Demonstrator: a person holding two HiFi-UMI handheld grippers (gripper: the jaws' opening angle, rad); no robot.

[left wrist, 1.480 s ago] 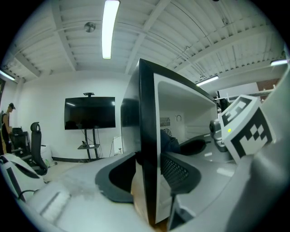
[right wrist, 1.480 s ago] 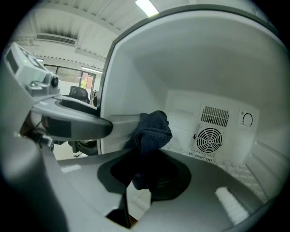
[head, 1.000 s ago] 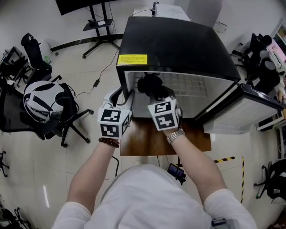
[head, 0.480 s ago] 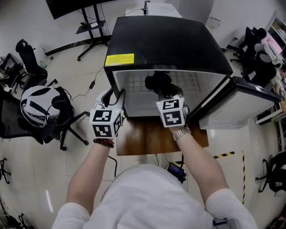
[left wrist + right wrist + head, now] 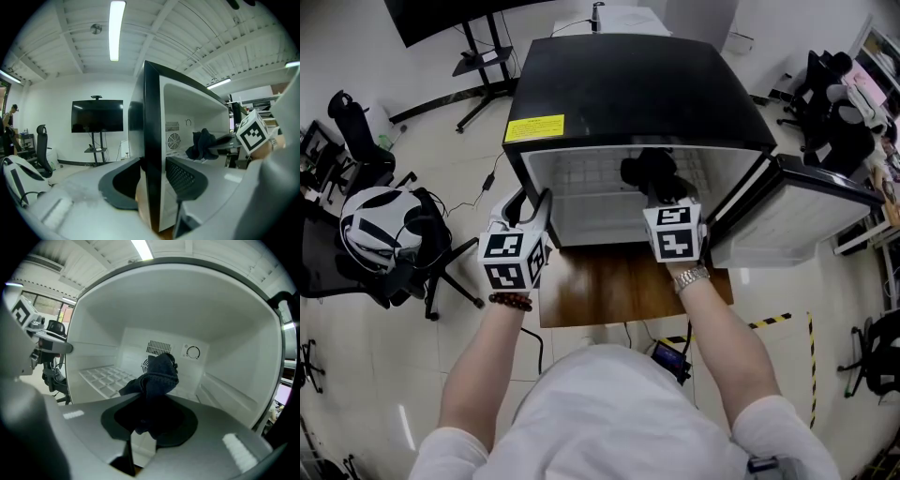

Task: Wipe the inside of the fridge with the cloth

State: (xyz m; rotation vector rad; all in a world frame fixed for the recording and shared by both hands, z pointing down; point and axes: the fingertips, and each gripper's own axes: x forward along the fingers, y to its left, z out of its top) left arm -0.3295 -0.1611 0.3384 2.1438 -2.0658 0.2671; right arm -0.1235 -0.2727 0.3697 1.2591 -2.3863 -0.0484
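Note:
A small black fridge (image 5: 628, 89) stands on a wooden table (image 5: 619, 286) with its door (image 5: 797, 220) swung out to the right. My right gripper (image 5: 664, 194) reaches into the white interior toward the right side, shut on a dark cloth (image 5: 647, 169). In the right gripper view the cloth (image 5: 159, 376) bulges up out of the jaws in front of the back wall's vent (image 5: 158, 347) and dial (image 5: 192, 352). My left gripper (image 5: 534, 202) clamps the front edge of the fridge's left wall (image 5: 152, 117), one jaw on each side. The cloth (image 5: 199, 145) also shows in the left gripper view.
A white wire shelf (image 5: 105, 378) lies low on the left inside the fridge. An office chair with a helmet-like thing (image 5: 384, 230) stands left of the table. A TV stand (image 5: 478, 47) is behind at the left, and more chairs (image 5: 839, 122) at the right.
My right gripper has carried the cloth from the fridge's middle toward its right side. The left gripper has kept its hold on the left wall.

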